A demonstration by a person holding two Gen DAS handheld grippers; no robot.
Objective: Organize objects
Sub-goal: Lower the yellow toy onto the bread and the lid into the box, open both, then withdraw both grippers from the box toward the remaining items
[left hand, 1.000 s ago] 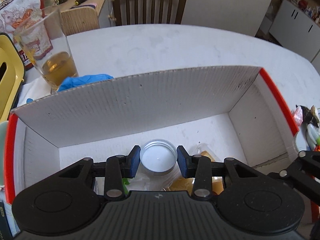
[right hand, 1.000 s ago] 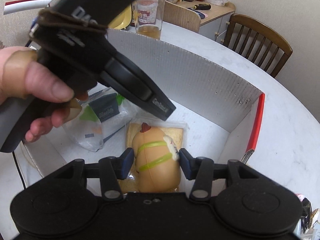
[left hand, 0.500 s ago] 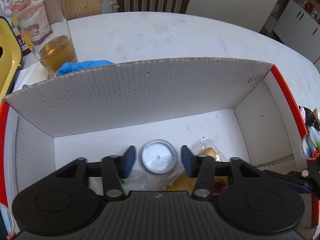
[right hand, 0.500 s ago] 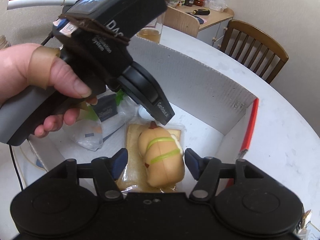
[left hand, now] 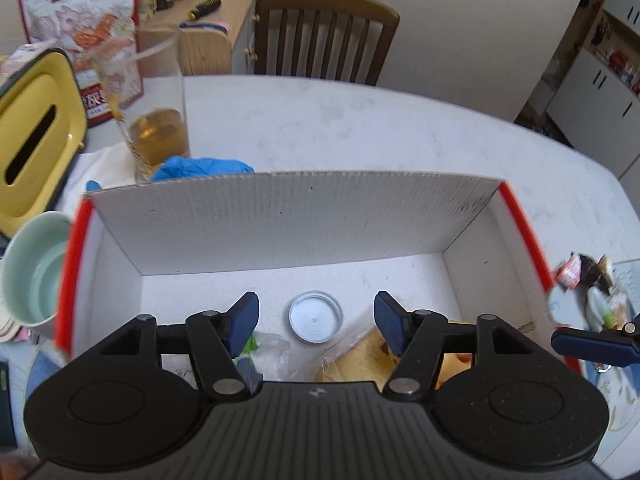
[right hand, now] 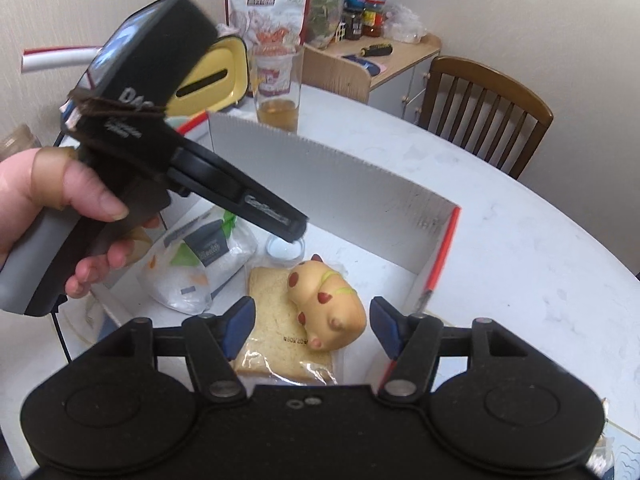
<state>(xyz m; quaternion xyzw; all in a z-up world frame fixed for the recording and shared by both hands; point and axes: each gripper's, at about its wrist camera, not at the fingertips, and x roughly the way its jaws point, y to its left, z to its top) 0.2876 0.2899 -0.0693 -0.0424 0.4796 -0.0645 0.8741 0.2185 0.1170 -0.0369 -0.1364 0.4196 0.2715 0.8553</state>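
Observation:
A white cardboard box (left hand: 280,224) with red edges holds the items. A tealight candle (left hand: 316,317) rests on the box floor. My left gripper (left hand: 315,322) hovers above it, jaws opening, pads clear of the candle. In the right wrist view, a tan squishy animal toy (right hand: 328,308) lies on its side on a bagged slice of bread (right hand: 272,320). My right gripper (right hand: 310,326) stands open above them, touching neither. A hand holds the left gripper (right hand: 296,232) over the tealight (right hand: 286,249). A clear plastic bag (right hand: 200,268) lies at the box's left.
Behind the box stand a glass of amber drink (left hand: 156,128), a blue glove (left hand: 204,166) and a yellow tissue box (left hand: 36,140). A mint cup (left hand: 28,272) sits at the left, wrappers (left hand: 588,276) at the right. A wooden chair (left hand: 324,36) stands beyond the table.
Both grippers opened and lifted. The left let go of the tealight, which stays on the box floor. The right released the toy, which tipped onto its side on the bread.

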